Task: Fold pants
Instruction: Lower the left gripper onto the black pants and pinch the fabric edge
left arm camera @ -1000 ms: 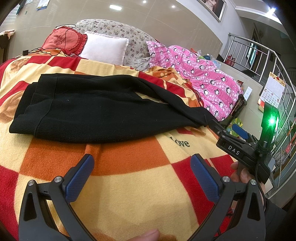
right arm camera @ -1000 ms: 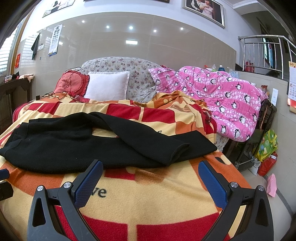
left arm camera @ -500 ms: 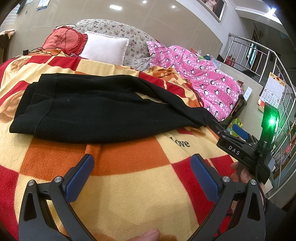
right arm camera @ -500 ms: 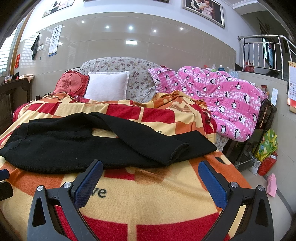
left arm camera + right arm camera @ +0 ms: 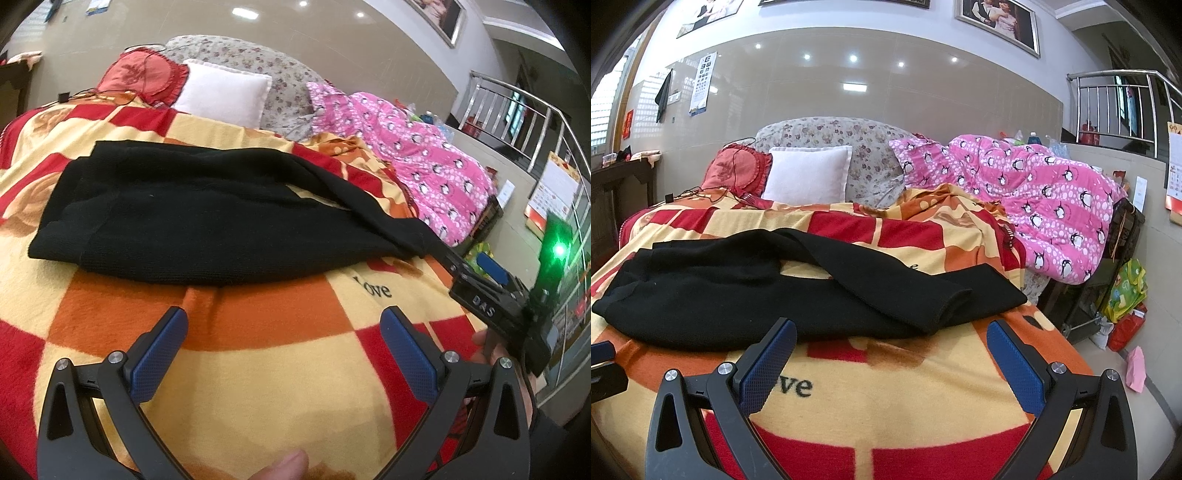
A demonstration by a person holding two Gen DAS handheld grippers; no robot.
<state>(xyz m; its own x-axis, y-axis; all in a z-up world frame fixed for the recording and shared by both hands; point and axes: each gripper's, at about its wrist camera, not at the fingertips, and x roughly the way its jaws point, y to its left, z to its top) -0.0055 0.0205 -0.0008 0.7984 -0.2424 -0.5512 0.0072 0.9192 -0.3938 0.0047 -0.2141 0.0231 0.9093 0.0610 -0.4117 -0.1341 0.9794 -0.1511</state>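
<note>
While the black pants are stretched left to right across the frame's middle on the bed's blanket, both the left hand-held gripper and right hand-held gripper are held wide open and empty just below them; the leg ends are judged nearer the right one.

"Love" on the checked blanket, "DAS" on the right gripper

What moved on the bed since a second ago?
The left tool tipped and slid a little toward the black pants. It took hold of nothing and let go of nothing. The right tool stayed put, both tools stayed open, and the pants lie the same on the checked blanket.
</note>
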